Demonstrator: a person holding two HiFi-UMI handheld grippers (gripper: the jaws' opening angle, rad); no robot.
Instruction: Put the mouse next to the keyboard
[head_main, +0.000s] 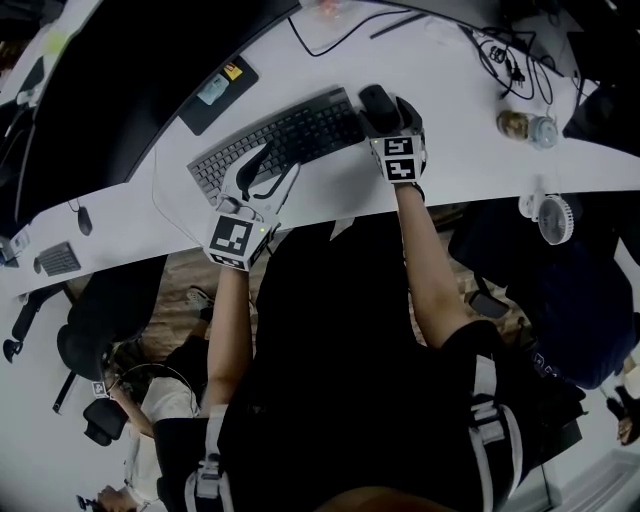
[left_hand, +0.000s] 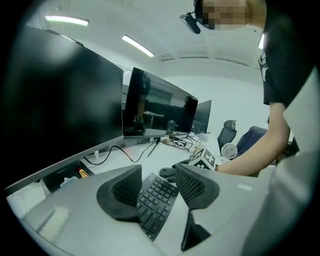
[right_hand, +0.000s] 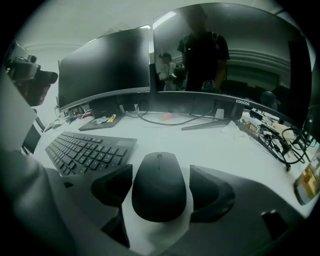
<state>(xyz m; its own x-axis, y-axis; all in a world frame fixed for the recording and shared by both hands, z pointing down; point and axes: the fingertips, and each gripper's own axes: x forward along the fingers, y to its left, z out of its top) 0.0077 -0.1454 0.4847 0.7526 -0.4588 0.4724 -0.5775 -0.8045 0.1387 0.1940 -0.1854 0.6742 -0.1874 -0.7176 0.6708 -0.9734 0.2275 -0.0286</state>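
A black mouse (right_hand: 159, 189) lies flat on the white desk (right_hand: 220, 145), just right of the black keyboard (right_hand: 87, 150). My right gripper (right_hand: 161, 172) is open around it, one jaw on each side of the mouse, with thin gaps showing at both pads. In the head view the mouse (head_main: 375, 102) sits off the keyboard's (head_main: 280, 140) right end, and the right gripper (head_main: 387, 118) straddles it. My left gripper (head_main: 264, 176) hovers open over the keyboard's near left part with nothing between its fingers. The left gripper view shows the left gripper (left_hand: 157, 184) above the keys (left_hand: 156, 202).
Wide dark monitors (right_hand: 105, 70) stand along the desk's back with cables (head_main: 330, 45) under them. A black pad with cards (head_main: 215, 90) lies left of the keyboard. A jar (head_main: 525, 127) and tangled wires (head_main: 510, 60) sit at the right. A small fan (head_main: 555, 215) hangs off the desk's edge.
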